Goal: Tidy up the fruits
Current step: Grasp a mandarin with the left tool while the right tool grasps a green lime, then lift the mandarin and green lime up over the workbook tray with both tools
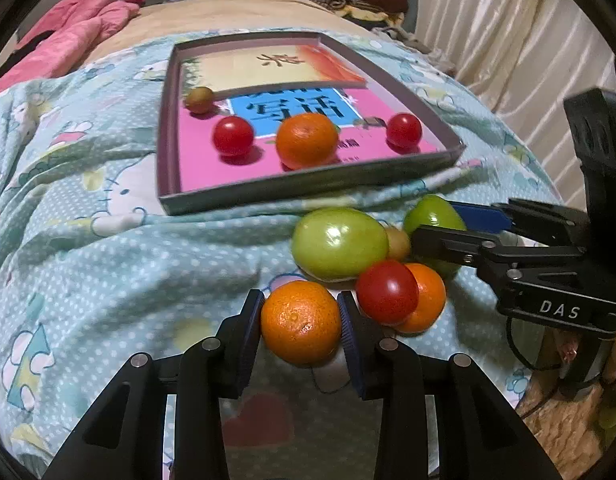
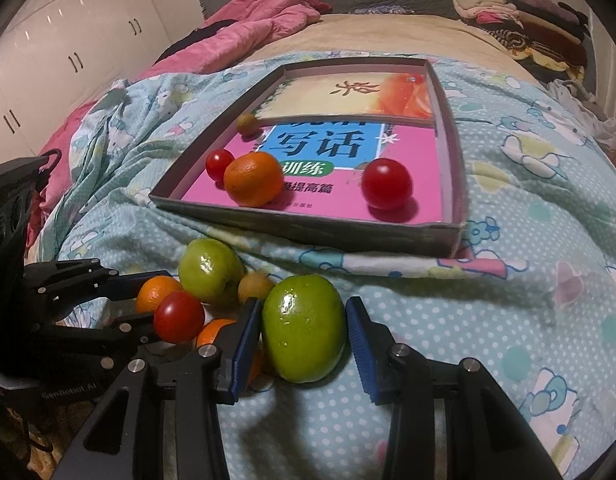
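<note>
A shallow grey box (image 1: pixel 304 186) (image 2: pixel 308 227) lies on the blue bedspread. It holds an orange (image 1: pixel 306 140) (image 2: pixel 252 179), two red tomatoes (image 1: pixel 232 135) (image 1: pixel 403 131) and a small brownish fruit (image 1: pixel 199 99). In front of it lies a pile of fruit. My left gripper (image 1: pixel 302 322) is shut on an orange (image 1: pixel 300 322) at the pile's near side. My right gripper (image 2: pixel 304 334) straddles a green fruit (image 2: pixel 304 332): the left pad touches it, and a small gap shows at the right pad. Another green fruit (image 1: pixel 339 242), a red tomato (image 1: pixel 386 293), an orange (image 1: pixel 427 304) and a small yellowish fruit (image 1: pixel 397 243) lie in the pile.
A pink quilt (image 2: pixel 252 36) lies at the far left of the bed. Folded clothes (image 2: pixel 519 24) are stacked at the far right. White cupboards (image 2: pixel 68 48) stand beyond the bed on the left. Curtains (image 1: pixel 507 40) hang on the right.
</note>
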Demonstrator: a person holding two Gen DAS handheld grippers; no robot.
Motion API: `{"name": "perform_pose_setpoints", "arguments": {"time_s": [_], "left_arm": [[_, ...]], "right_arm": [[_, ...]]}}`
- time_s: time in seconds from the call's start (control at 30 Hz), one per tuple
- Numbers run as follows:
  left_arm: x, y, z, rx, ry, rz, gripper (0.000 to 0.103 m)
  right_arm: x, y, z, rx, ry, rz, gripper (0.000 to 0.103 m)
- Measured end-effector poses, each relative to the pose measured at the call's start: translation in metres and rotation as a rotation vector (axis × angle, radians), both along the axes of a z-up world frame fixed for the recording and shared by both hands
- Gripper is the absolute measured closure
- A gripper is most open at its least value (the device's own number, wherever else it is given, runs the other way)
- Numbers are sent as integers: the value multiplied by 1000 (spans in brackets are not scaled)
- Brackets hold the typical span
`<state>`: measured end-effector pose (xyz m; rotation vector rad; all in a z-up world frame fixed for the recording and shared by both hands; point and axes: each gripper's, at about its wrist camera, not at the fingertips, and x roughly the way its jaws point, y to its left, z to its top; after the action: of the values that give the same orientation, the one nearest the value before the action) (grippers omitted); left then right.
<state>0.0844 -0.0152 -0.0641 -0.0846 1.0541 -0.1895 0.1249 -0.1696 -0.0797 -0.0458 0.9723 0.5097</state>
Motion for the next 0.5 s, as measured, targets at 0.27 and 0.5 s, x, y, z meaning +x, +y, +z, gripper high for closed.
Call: {"name": "perform_pose_setpoints", "arguments": {"time_s": [0.27,0.5], "left_arm": [[0,13,6,-24,-21,50,65],[-5,22,21,-32,-77,80,65]], "right_arm": [[4,-15,5,37,-5,-61,60],[2,-20,14,63,-45,-76,60]]}}
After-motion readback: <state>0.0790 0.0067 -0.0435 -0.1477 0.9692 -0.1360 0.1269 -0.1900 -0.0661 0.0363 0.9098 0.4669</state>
